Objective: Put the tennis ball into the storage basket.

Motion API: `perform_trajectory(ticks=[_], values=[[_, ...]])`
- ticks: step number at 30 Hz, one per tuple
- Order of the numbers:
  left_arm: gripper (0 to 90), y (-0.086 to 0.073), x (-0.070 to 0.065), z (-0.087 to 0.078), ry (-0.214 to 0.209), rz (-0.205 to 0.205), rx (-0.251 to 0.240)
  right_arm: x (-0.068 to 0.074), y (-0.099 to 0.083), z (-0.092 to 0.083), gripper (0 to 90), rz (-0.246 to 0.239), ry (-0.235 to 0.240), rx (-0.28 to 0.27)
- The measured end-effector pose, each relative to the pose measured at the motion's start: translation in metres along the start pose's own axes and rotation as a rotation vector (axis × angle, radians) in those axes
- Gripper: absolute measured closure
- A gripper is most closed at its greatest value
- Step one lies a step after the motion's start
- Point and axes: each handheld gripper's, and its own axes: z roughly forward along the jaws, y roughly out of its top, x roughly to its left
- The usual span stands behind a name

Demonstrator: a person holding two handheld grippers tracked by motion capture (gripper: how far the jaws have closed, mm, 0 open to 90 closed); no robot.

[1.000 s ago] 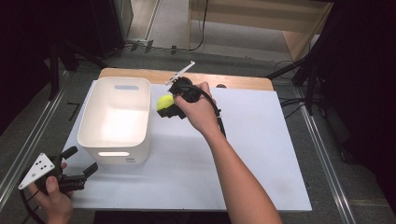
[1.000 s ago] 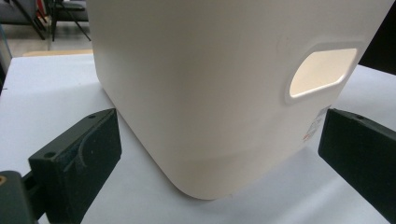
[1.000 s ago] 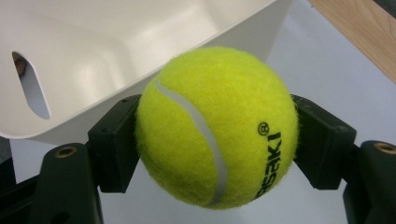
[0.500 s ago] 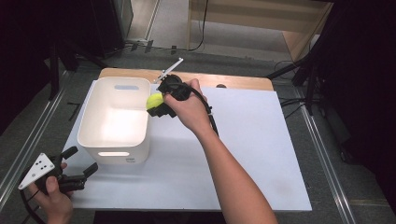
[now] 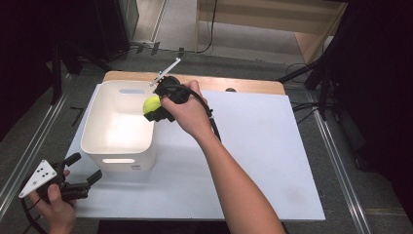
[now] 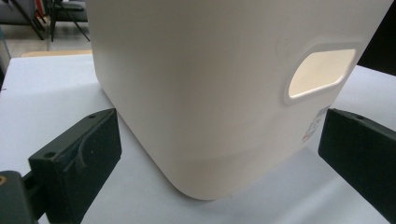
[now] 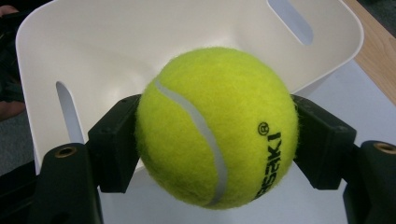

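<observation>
A yellow tennis ball (image 7: 217, 126) sits squeezed between the two black jaws of my right gripper (image 5: 155, 110). In the high view the ball (image 5: 151, 103) hangs over the right rim of a white plastic bin (image 5: 92, 129), whose hollow inside (image 7: 116, 51) lies just beyond it. My left gripper (image 5: 83, 173) rests low at the table's near left corner, open, nothing between its fingers (image 6: 79, 154). The bin's near wall with its handle slot (image 6: 322, 72) stands right ahead of them.
The bin stands on a white board (image 5: 263, 161) laid over a wooden table (image 5: 243, 85). Metal rails (image 5: 336, 146) run along both sides on the grey floor. A wooden frame (image 5: 272, 24) stands at the back.
My right gripper has carried the ball leftward and a little up, from beside the bin's right wall to over its rim. The left hand has stayed where it was.
</observation>
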Motion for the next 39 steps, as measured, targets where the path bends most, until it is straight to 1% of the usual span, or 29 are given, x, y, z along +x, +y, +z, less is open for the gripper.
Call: perform_trajectory(ticks=[8, 9, 14, 15, 16, 21, 23, 28, 29, 30, 37, 39], values=[[0.0, 0.000, 0.000, 0.000, -0.001, -0.002, 0.002, 0.005, 0.006, 0.007, 23.6, -0.010, 0.013, 0.003], [0.0, 0.000, 0.000, 0.000, -0.001, -0.003, 0.002, 0.007, 0.008, 0.009, 23.6, -0.017, 0.016, 0.000], [0.0, 0.000, 0.000, 0.000, -0.001, -0.003, 0.001, 0.010, 0.010, 0.013, 23.7, -0.014, 0.024, 0.004], [0.0, 0.000, 0.000, 0.000, -0.001, -0.003, 0.000, 0.010, 0.010, 0.014, 23.6, -0.027, 0.026, 0.000], [0.0, 0.000, 0.000, 0.000, -0.001, -0.003, 0.001, 0.011, 0.011, 0.015, 23.6, -0.017, 0.028, 0.001], [0.0, 0.000, 0.000, 0.000, -0.001, -0.005, 0.001, 0.013, 0.013, 0.019, 23.6, -0.030, 0.032, 0.004], [0.0, 0.000, 0.000, -0.001, -0.002, -0.005, 0.002, 0.014, 0.013, 0.020, 23.6, -0.024, 0.032, 0.012], [0.0, 0.000, 0.000, -0.001, -0.002, -0.005, 0.001, 0.016, 0.015, 0.026, 23.6, -0.041, 0.039, 0.008], [0.0, 0.000, 0.000, -0.001, -0.002, -0.002, 0.002, 0.017, 0.015, 0.026, 23.6, -0.034, 0.042, 0.014], [0.0, 0.000, 0.000, -0.001, -0.002, -0.003, 0.001, 0.018, 0.015, 0.029, 23.6, -0.039, 0.042, 0.022], [0.0, 0.000, 0.000, -0.001, -0.003, -0.004, 0.001, 0.018, 0.014, 0.036, 23.5, -0.035, 0.044, 0.031], [0.0, 0.000, 0.000, -0.001, -0.003, -0.005, 0.001, 0.017, 0.013, 0.039, 23.5, -0.042, 0.041, 0.037]])
